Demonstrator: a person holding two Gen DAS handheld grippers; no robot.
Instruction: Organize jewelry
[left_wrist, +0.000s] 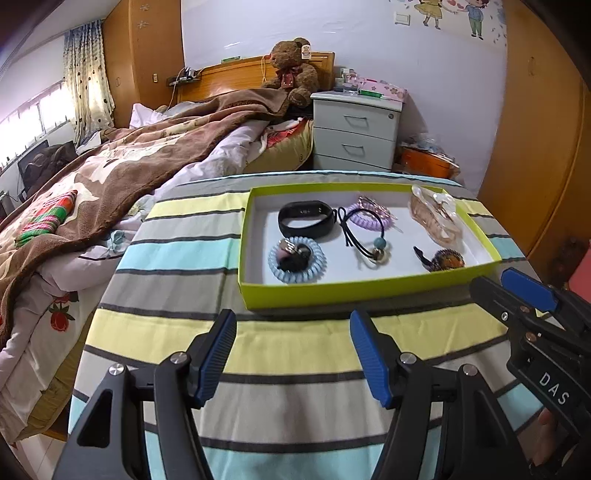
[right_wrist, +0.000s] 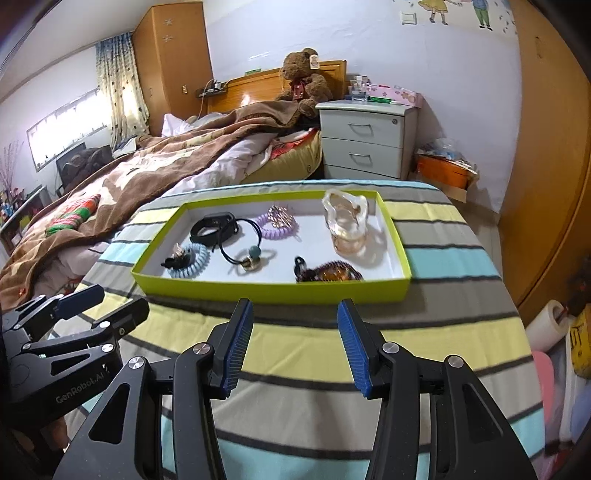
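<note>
With both the left gripper (left_wrist: 293, 354) and right gripper (right_wrist: 295, 343) spread and empty short of the green tray (left_wrist: 354, 290), its 6 or so tangled hair ties (right_wrist: 236, 240) could snag and lift together.
</note>
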